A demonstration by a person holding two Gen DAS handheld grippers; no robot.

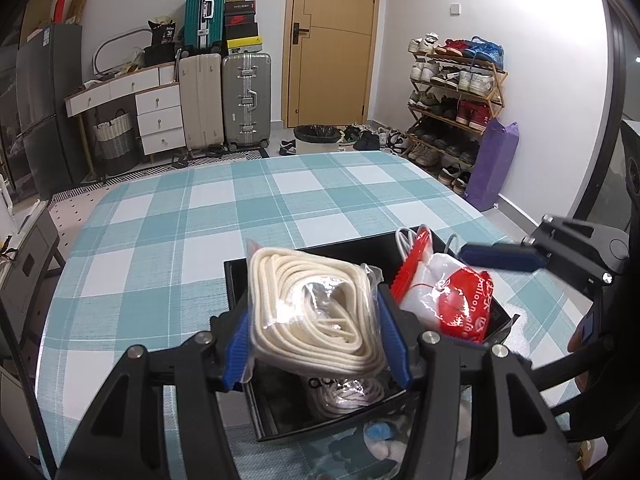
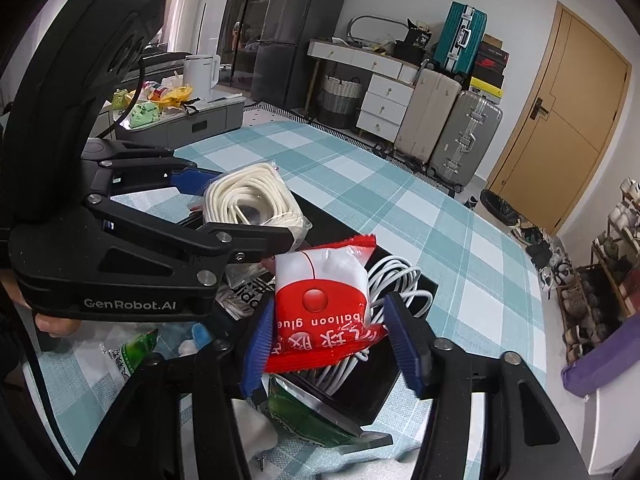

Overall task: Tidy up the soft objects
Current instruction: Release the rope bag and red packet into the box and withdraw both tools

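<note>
Table (image 1: 168, 216), covered in a teal-and-white checked cloth: carries all items at its near edge. Black box (image 1: 236, 280), open-topped, near edge of table: holds a coil of white cable (image 2: 404, 276) and another bagged cord low inside. Left gripper (image 1: 316, 332), tilted downward over the box: blue pads clamped on both sides of a clear bag of cream cord (image 1: 316, 304), which is held above the box's left part. Right gripper (image 2: 336, 340), also angled downward, over the box's right part: jaws parted; left pad touches the red-and-white balloon glue packet (image 2: 320, 304), right pad stands clear of it; the packet rests on the white cable. Green packet (image 2: 308, 416): leans at the box's near wall. A hand (image 2: 52, 320) grips the left tool's handle.
</note>
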